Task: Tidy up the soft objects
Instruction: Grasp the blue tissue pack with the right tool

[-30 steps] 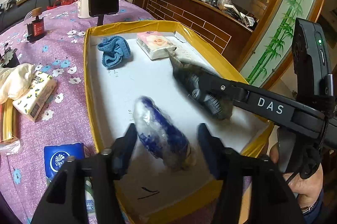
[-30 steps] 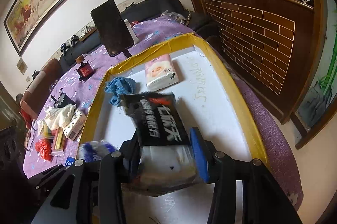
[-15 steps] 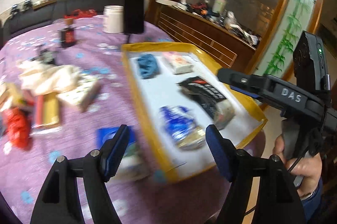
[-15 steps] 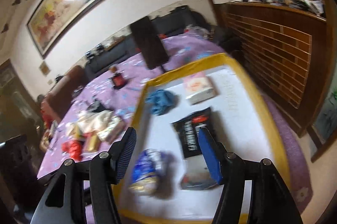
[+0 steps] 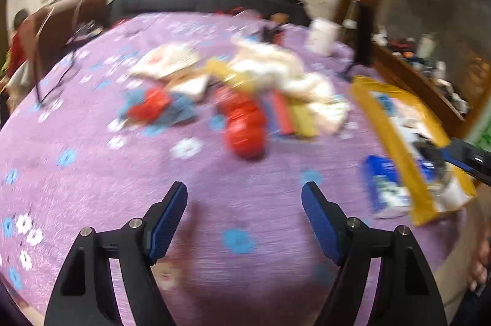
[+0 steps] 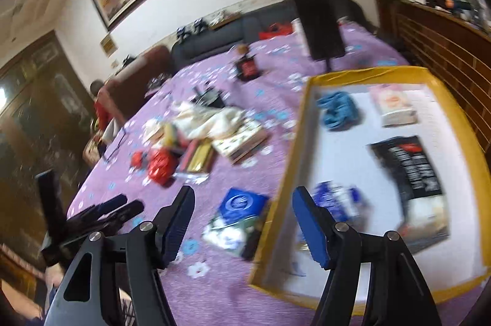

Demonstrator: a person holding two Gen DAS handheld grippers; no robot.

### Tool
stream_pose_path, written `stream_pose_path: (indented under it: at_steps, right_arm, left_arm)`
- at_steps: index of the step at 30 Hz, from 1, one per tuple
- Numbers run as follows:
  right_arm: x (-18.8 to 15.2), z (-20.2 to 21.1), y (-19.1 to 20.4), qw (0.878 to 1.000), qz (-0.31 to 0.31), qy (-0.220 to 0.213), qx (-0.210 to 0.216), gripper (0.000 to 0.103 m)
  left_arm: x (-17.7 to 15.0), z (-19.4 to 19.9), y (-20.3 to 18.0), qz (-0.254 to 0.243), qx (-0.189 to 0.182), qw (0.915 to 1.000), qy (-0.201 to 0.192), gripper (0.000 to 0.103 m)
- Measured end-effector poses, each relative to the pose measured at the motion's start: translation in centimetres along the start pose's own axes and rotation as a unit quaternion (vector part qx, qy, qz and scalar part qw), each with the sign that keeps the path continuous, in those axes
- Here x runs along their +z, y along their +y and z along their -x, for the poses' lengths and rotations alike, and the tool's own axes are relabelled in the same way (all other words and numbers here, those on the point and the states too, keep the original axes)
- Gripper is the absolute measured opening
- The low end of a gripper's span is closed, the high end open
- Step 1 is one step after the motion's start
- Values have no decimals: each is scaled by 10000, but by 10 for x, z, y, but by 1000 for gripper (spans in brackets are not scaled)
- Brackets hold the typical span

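Four soft things already lie in the yellow-rimmed tray (image 6: 457,111): a blue cloth (image 6: 337,109), a pink tissue pack (image 6: 394,105), a black packet (image 6: 411,169) and a blue-and-white wrapped bundle (image 6: 337,200). Both tools are empty. The left gripper (image 5: 244,194) hangs over bare purple tablecloth (image 5: 92,157) with its jaws spread wide, and the right gripper (image 6: 244,197) is just as wide, hovering near the tray's near-left corner.

What is left to sort sits in a loose heap toward the middle of the table: a red crinkled bag (image 5: 244,129), a cream cloth (image 5: 276,71), flat red and yellow packets (image 5: 291,114) and a second small red item (image 5: 148,106) on something blue. A blue tissue pack (image 6: 241,205) lies just outside the tray's left rim, nearest the right tool.

The step in hand looks like reaching out for the next item. The left view is badly smeared, so I would slow the hand before committing. The red bag stands proud of the heap on the side facing the left tool, which makes it the natural pick; come down over its middle, one finger on each side, and close gently, since a bag like that will likely squash and slip rather than resist. Lift straight up so the cloth and packets beside it are not dragged along. The right tool could take the blue pack across its short sides, keeping clear of the tray rim.
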State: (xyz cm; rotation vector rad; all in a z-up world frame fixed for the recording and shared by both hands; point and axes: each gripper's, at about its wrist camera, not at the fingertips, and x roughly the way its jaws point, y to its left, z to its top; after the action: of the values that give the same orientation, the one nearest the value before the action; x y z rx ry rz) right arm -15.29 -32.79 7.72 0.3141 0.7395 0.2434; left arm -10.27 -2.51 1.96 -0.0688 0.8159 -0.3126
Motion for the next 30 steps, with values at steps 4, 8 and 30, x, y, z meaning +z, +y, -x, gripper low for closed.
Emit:
stream_pose_path:
  at_steps: [4,8,30]
  right_arm:
    - [-1,-22,24,9984,430,362,-25,78]
    - [9,-52,39,9922,865,834,-335,86]
    - [26,-89,43,9822,716,1736,-37,90]
  left_arm:
    - [-3,-10,12,139,113,9998,18,77]
    - [-3,-10,11,119,117,9999,27,80]
    - [-3,-10,13,246,-45,9997,-44,81]
